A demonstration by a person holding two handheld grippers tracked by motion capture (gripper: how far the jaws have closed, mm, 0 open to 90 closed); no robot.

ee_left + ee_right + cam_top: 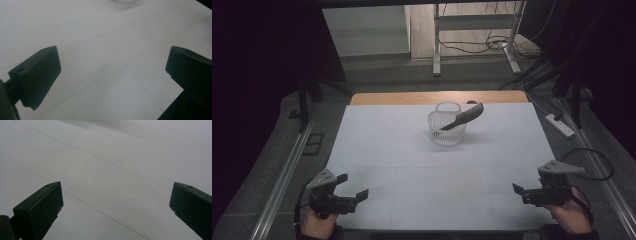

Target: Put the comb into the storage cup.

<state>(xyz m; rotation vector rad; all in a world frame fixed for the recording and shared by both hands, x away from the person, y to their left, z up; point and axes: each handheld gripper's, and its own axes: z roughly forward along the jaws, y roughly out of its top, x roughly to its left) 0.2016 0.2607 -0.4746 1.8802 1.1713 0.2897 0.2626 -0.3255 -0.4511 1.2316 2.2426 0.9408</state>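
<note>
Both the left gripper (353,189) and right gripper (518,189) rest spread wide at the near corners, well apart from the far basket (446,131) holding a comb (463,116).

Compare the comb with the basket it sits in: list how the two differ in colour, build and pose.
The comb is black; the basket is white or clear. The comb is a long, flat, toothed strip; the basket is a round, meshed cup with a looped handle. The comb leans tilted, one end inside and the other jutting over the rim; the basket stands upright on the table. Both sit at the far middle, away from each hand-held gripper.
</note>
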